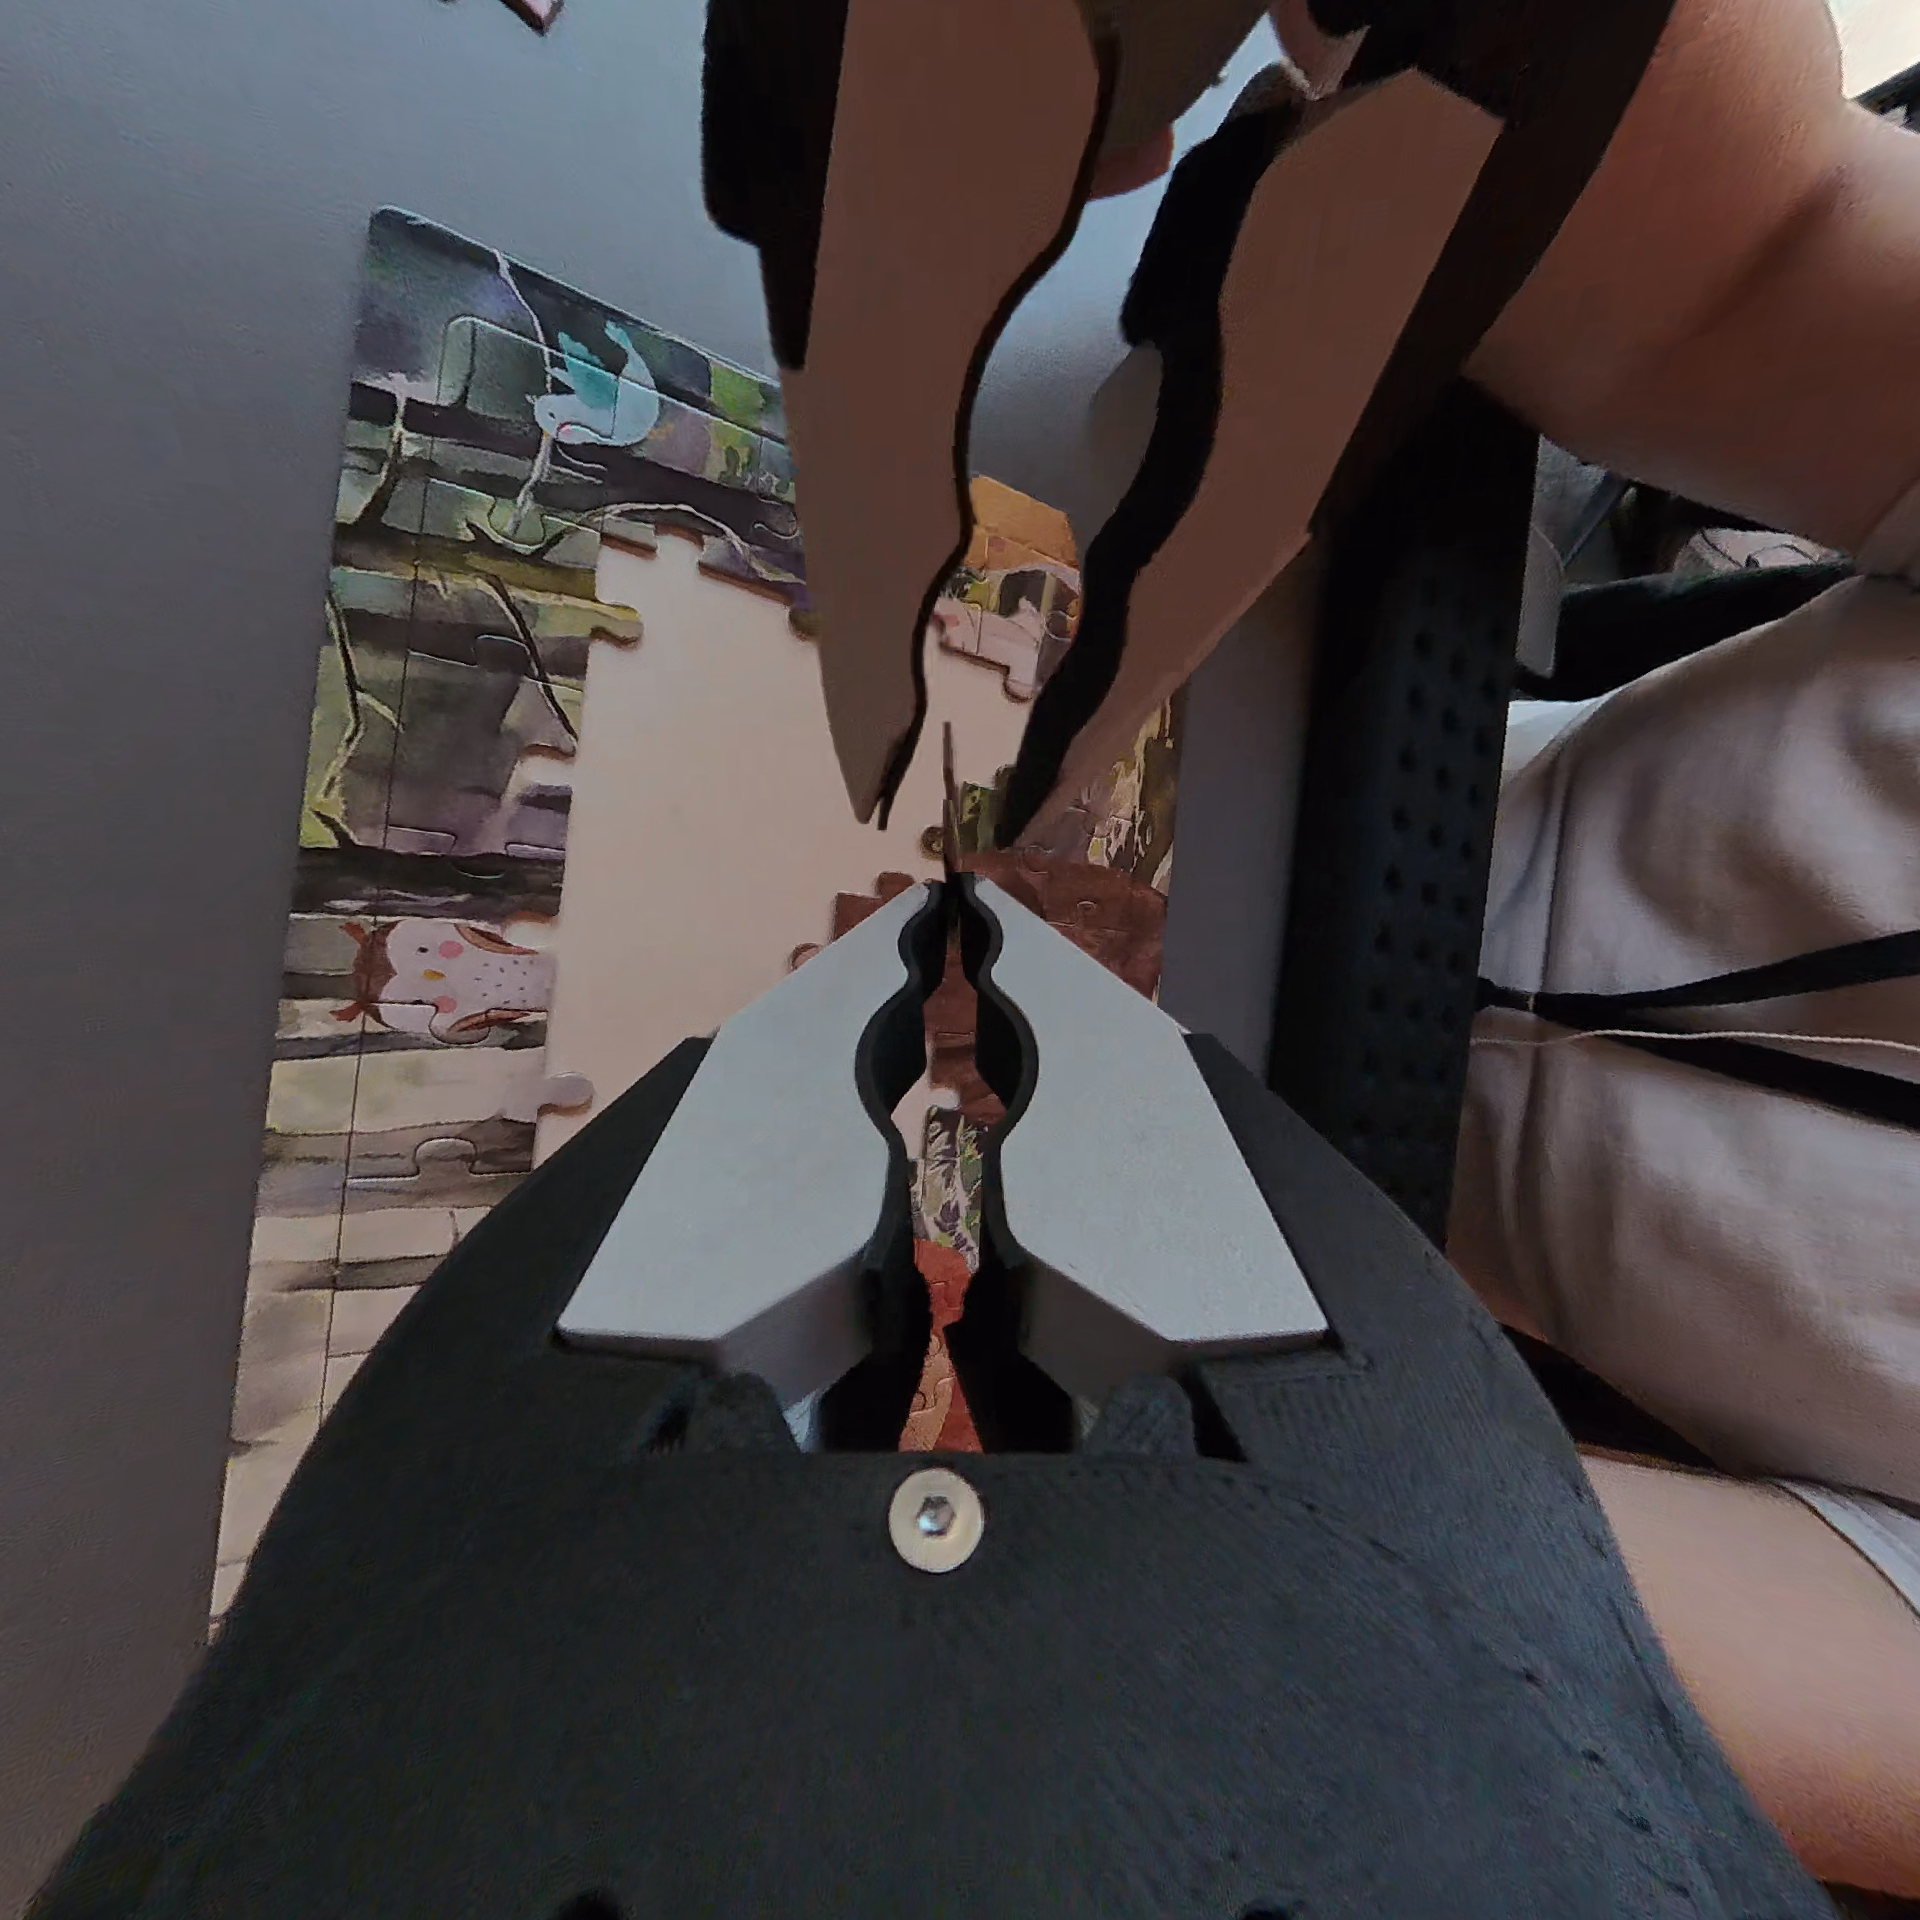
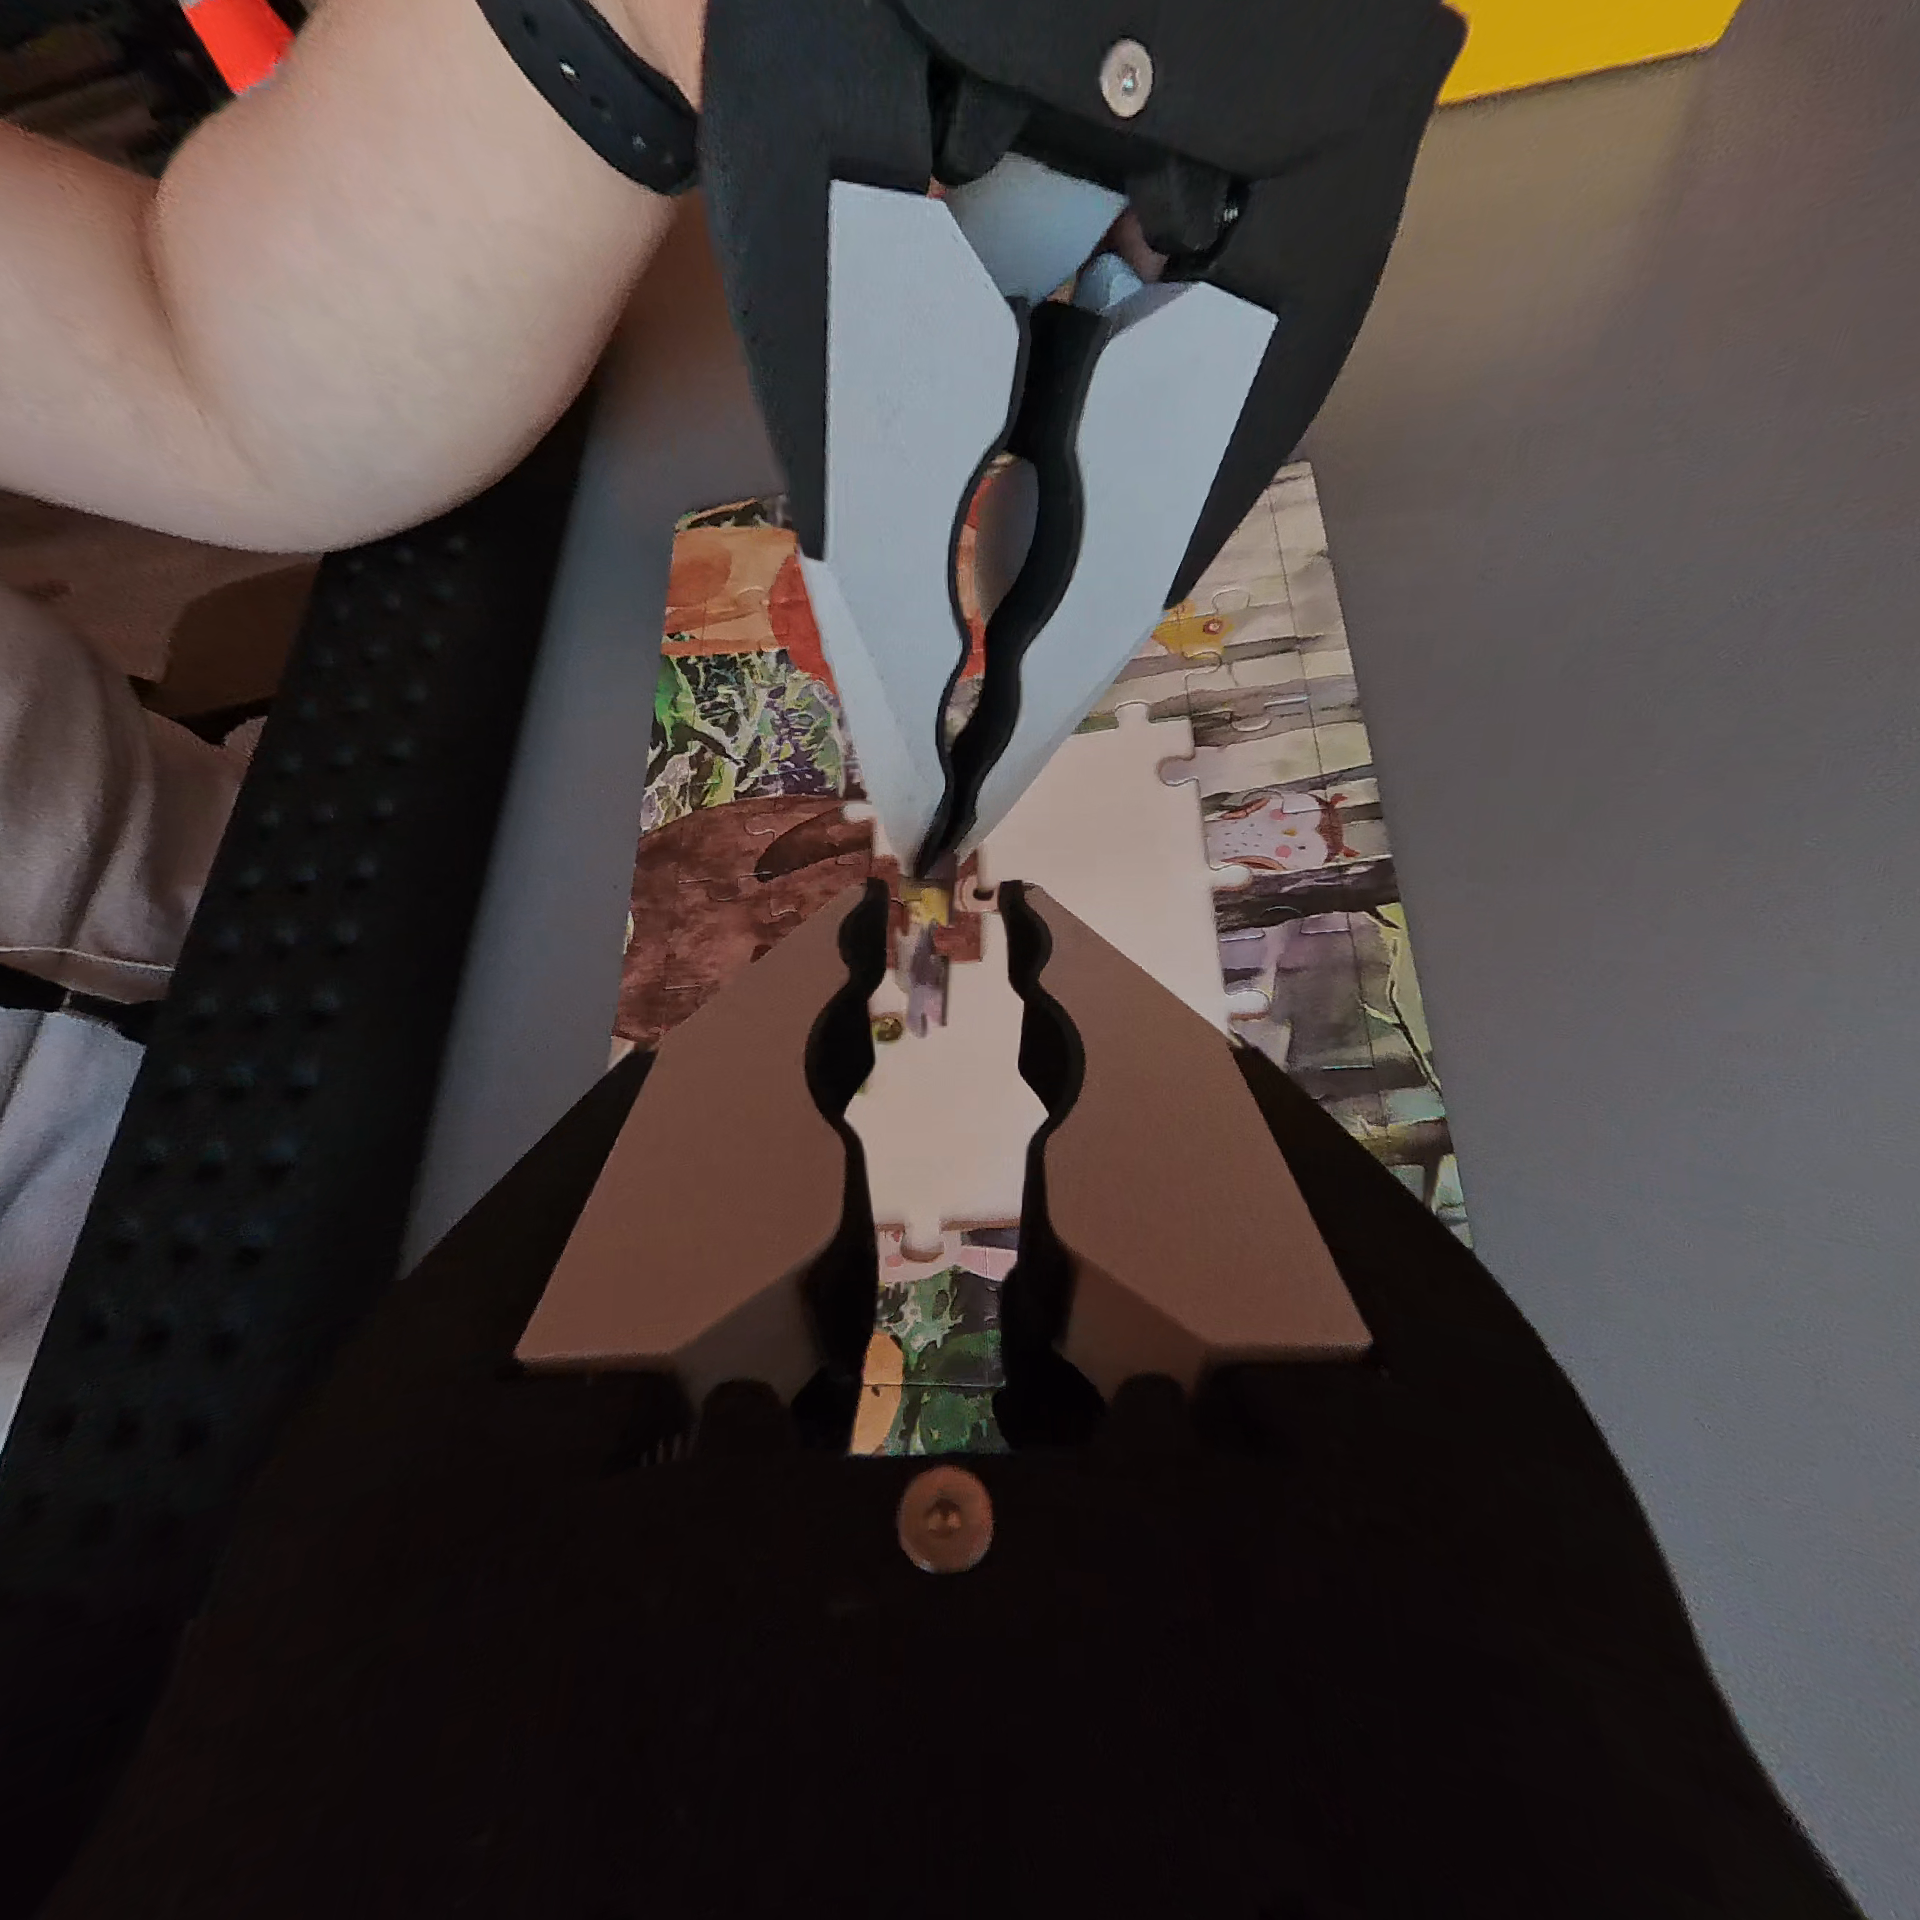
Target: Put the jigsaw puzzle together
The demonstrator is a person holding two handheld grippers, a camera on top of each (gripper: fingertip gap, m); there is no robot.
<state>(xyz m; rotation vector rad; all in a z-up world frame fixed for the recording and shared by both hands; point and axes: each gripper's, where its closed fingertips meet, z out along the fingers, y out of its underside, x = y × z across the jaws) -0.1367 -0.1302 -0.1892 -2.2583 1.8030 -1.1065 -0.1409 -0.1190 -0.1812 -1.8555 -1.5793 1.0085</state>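
The partly built jigsaw puzzle (image 1: 447, 665) lies flat on the grey table, with its border pieces joined around a bare white middle (image 1: 707, 748). It also shows in the right wrist view (image 2: 727, 904). My left gripper (image 1: 951, 883) is shut on a loose puzzle piece (image 1: 948, 790), which stands on edge just above the puzzle's brown part. In the right wrist view the left gripper (image 2: 925, 864) comes down from the top holding that piece (image 2: 932, 940). My right gripper (image 2: 945, 894) is open, with a fingertip on either side of the piece. It enters the left wrist view (image 1: 940, 821) from above.
A black perforated bar (image 1: 1392, 727) runs along the table edge beside the puzzle, also in the right wrist view (image 2: 260, 935). A person's forearm (image 1: 1662, 260) and lap are close by. A yellow object (image 2: 1579, 42) lies at the far table end. Another loose piece (image 1: 530, 8) sits at the top edge. Both grippers' tips are close together, under 4 cm apart.
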